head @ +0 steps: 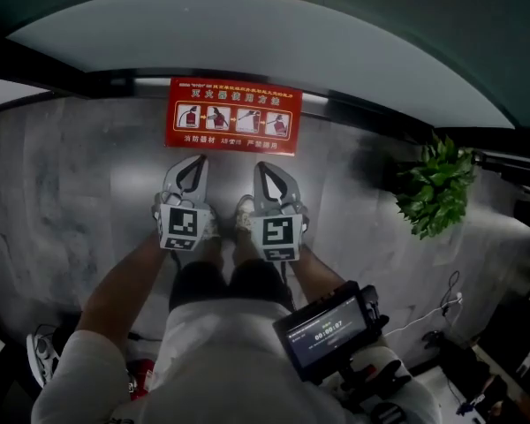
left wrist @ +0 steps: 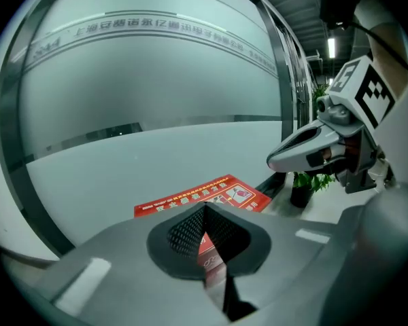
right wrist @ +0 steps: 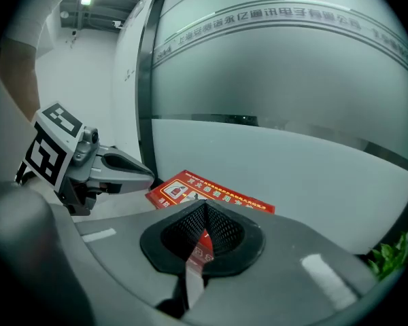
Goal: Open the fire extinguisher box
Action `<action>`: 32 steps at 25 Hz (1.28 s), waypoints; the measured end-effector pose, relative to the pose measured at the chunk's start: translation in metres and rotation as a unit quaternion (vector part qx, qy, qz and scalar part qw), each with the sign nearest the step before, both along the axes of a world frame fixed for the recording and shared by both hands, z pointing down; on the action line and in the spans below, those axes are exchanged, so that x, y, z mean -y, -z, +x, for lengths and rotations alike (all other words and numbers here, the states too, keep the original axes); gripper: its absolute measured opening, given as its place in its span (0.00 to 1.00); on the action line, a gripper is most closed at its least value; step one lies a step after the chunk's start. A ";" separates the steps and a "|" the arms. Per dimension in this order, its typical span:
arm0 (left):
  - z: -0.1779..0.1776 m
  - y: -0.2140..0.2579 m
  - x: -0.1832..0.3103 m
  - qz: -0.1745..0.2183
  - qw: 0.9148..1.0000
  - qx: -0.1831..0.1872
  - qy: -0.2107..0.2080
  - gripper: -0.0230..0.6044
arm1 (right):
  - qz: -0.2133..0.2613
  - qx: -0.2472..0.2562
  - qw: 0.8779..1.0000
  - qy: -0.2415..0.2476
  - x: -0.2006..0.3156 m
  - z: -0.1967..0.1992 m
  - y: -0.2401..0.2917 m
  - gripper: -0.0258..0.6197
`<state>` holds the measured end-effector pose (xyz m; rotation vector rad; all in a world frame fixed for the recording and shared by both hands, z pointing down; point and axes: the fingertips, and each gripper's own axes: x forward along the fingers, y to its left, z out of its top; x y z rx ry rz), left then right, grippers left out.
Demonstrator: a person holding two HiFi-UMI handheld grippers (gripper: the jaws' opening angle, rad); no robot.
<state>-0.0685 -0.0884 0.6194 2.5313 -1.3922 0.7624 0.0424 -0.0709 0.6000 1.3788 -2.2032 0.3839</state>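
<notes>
While they sit side by side above the grey stone-patterned floor (head: 79,193), the left gripper (head: 197,160) and the right gripper (head: 261,167) both point at a red rectangular label (head: 232,116) printed with white extinguisher pictograms. That label sits low on the pale grey frosted front panel (head: 247,51) of the fire extinguisher box, straight ahead of the 2 tools. The left gripper's jaws are pressed together, their black ridged pads meeting tip to tip with nothing between them. The right gripper's jaws are closed the same way and hold nothing. Both tips stop just short of the label, touching neither it nor the panel. A green potted plant (head: 437,188) stands off to the right.
</notes>
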 end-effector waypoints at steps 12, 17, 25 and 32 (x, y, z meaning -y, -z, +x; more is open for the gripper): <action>0.003 -0.082 0.002 -0.009 0.990 0.127 -0.063 0.04 | -0.020 -0.020 0.999 0.015 0.003 0.001 -0.052 0.06; 0.003 -0.111 0.008 0.017 0.964 0.238 -0.120 0.17 | -0.025 -0.020 0.999 0.009 0.006 0.004 -0.066 0.06; 0.006 -0.141 0.014 0.073 0.898 0.382 -0.208 0.31 | -0.031 -0.019 0.999 0.000 0.007 0.011 -0.079 0.06; 0.002 -0.159 0.024 0.120 0.840 0.473 -0.237 0.32 | -0.032 -0.024 0.999 -0.005 0.006 0.017 -0.087 0.06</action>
